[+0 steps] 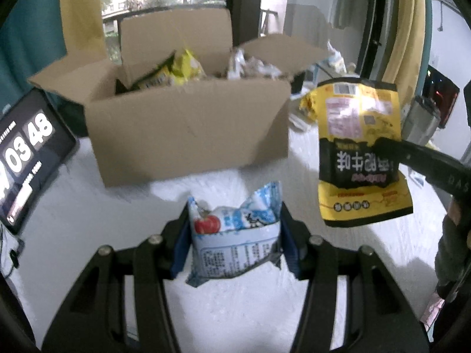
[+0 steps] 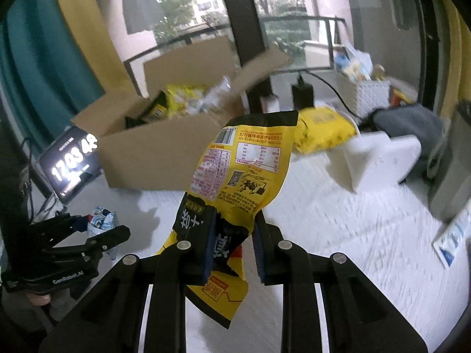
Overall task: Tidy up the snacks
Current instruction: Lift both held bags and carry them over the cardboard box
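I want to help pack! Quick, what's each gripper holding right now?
Left gripper: closed on the blue-and-white snack packet.
Right gripper: closed on the yellow-and-black snack bag.

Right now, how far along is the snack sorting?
Done: several packets already sit in the open cardboard box. In hand: left gripper is clamped on a blue-white packet; right gripper is clamped on a yellow-black bag; both are short of the box. Left: those two drops, plus a yellow bag on the white surface beside the box.
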A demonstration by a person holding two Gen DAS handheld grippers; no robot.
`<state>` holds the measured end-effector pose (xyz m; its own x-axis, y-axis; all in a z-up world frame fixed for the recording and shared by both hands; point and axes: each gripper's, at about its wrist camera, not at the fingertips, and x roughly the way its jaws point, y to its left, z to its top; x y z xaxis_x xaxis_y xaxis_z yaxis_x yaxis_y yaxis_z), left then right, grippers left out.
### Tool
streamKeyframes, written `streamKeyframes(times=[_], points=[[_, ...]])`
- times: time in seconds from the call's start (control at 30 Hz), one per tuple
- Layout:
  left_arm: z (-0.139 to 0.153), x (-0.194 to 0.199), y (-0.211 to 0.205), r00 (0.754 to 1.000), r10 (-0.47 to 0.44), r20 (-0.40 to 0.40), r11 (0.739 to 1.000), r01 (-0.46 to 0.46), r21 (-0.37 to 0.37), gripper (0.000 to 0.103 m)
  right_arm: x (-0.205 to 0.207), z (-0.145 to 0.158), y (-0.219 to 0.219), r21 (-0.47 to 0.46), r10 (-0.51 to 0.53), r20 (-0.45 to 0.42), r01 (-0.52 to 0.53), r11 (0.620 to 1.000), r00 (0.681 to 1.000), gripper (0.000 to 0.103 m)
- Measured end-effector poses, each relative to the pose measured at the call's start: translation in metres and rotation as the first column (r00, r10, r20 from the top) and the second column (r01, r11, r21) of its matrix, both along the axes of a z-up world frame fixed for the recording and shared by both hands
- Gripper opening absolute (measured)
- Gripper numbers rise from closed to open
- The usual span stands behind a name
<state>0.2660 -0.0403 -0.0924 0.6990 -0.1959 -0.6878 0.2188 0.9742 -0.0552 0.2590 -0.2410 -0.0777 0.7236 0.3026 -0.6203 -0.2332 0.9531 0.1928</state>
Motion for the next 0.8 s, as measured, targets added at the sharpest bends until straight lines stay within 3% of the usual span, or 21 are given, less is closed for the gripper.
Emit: streamKeyframes(times=[0.47,0.8], points=[[0.053,0.056,0.038,0.994,0.036,0.101,0.999,-0.039,0.022,0.054,0.052,0.046,0.028,-0.005,0.049,0.097,-0.049,0.999,0.994,0.024],[0.057,0.131,0.051,0.991,0.058,0.117,0.998,-0.059,0.002,0.054,0.098,0.068,0.033,-0.011,0.044,0.145,-0.043,0.999,0.988,0.022]])
